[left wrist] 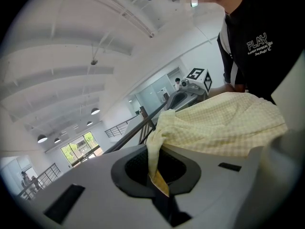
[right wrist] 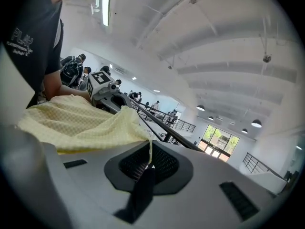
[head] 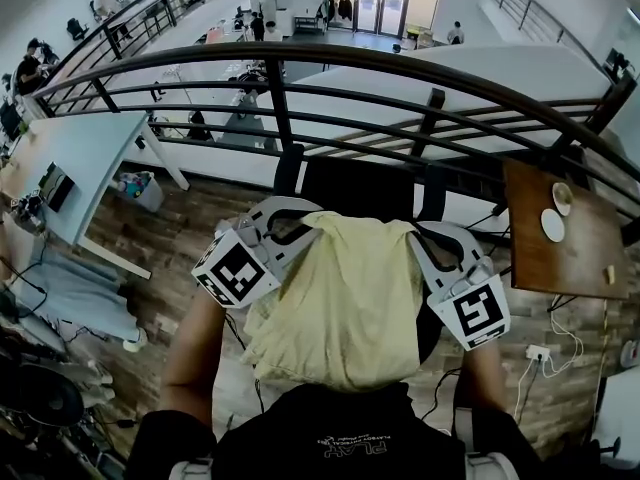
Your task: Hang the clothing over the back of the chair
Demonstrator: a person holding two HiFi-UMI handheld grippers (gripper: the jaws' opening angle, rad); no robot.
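A pale yellow checked garment [head: 345,303] hangs spread between my two grippers, in front of my chest. My left gripper [head: 308,216] is shut on its upper left corner, and the pinched fabric shows between the closed jaws [left wrist: 157,184]. My right gripper [head: 413,236] is shut on the upper right corner, where a thin edge of cloth [right wrist: 148,157] runs into the jaws. The black chair [head: 360,190] stands just beyond the garment, its back against the railing. The cloth hides the seat and the chair's lower part.
A dark curved metal railing [head: 400,68] runs across right behind the chair, over a drop to a lower floor. A wooden table [head: 560,238] stands at the right and a white desk [head: 80,158] at the left. Cables and a power strip [head: 540,353] lie on the floor.
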